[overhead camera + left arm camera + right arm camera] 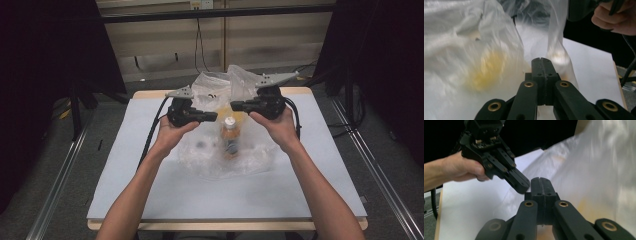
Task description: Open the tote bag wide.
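A clear plastic bag (pixel 212 90) rises from the white table top (pixel 150 190) at the back middle. Inside it stands a small bottle (pixel 230 139) with orange contents and a white cap. My left gripper (pixel 215 117) and right gripper (pixel 233 106) are held up in the air, tips pointing at each other, right in front of the bag's raised top. In the left gripper view the jaws of the left gripper (pixel 541 60) are pressed together, with bag film (pixel 556 37) stretched up from the tip. The right gripper (pixel 540 179) is likewise shut, with film (pixel 599 170) running off its tip.
Dark curtains stand left and right of the table, with cables and a stand leg on the floor behind. A dark small item (pixel 200 145) lies in the bag's lower part. The table's wooden edge (pixel 150 94) shows at the back.
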A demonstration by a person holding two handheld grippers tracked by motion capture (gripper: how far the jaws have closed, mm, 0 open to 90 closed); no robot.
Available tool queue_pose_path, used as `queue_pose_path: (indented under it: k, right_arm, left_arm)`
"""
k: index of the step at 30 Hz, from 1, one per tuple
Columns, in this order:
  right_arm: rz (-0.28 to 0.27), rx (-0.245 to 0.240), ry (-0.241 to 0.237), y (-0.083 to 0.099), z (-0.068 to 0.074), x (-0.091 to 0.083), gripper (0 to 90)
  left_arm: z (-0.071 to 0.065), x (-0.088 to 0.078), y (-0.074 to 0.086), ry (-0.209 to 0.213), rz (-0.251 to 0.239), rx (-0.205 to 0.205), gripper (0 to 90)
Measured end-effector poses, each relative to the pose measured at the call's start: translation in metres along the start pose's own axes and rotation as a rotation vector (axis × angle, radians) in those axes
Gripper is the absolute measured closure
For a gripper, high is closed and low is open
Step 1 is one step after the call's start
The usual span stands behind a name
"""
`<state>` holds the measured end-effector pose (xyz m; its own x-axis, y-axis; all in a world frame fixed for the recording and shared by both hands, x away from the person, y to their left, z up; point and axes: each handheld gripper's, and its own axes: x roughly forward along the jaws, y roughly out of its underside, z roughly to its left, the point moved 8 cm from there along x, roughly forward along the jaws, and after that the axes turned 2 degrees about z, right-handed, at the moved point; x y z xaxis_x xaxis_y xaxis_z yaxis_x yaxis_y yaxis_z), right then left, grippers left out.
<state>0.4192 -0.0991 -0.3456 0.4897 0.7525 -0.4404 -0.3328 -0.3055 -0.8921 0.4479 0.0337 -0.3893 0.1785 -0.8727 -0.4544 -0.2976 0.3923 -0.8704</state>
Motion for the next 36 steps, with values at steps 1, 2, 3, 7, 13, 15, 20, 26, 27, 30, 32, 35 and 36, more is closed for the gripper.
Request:
queue_pose_path:
  k: [1,2,3,7,13,15,20,26,27,30,32,35,36]
  right_arm:
    - [0.004,-0.004,0.002,-0.005,-0.001,0.003,90.0]
    - [0.003,-0.003,0.001,-0.010,-0.001,0.005,90.0]
    - [0.008,-0.003,0.010,-0.016,-0.004,0.010,90.0]
    - [0.013,0.002,0.023,-0.020,-0.011,0.015,90.0]
    - [0.033,-0.008,0.050,-0.023,-0.015,0.019,90.0]
    - [0.037,-0.008,0.043,-0.022,-0.015,0.020,90.0]
    - [0.070,0.002,0.059,-0.007,-0.019,0.022,90.0]
    - [0.108,0.049,0.068,0.035,-0.031,0.022,90.0]
    - [0.108,0.049,0.068,0.035,-0.031,0.022,90.0]
    - [0.124,0.065,0.057,0.061,-0.032,0.020,90.0]
    - [0.125,0.077,0.052,0.067,-0.032,0.020,90.0]
    - [0.132,0.101,0.045,0.086,-0.034,0.021,90.0]
    - [0.134,0.108,0.042,0.090,-0.034,0.022,90.0]
  left_arm:
    - [0.003,0.002,-0.003,-0.005,-0.002,0.006,90.0]
    - [0.006,0.005,-0.005,0.000,-0.003,-0.006,90.0]
    - [0.007,0.007,-0.007,0.007,-0.010,-0.018,90.0]
    - [0.003,0.016,-0.010,0.033,-0.007,-0.009,90.0]
    - [-0.020,0.020,-0.011,0.062,-0.002,0.052,90.0]
    - [-0.026,0.021,-0.011,0.071,0.003,0.072,90.0]
    - [-0.044,0.025,-0.007,0.093,0.027,0.117,90.0]
    - [-0.043,0.027,0.014,0.097,0.061,0.111,90.0]
    - [-0.043,0.027,0.014,0.097,0.061,0.111,90.0]
    - [-0.039,0.027,0.023,0.107,0.056,0.086,90.0]
    - [-0.034,0.026,0.028,0.106,0.052,0.075,90.0]
    - [-0.025,0.020,0.030,0.098,-0.004,0.060,90.0]
    - [-0.025,0.020,0.030,0.098,-0.004,0.060,90.0]
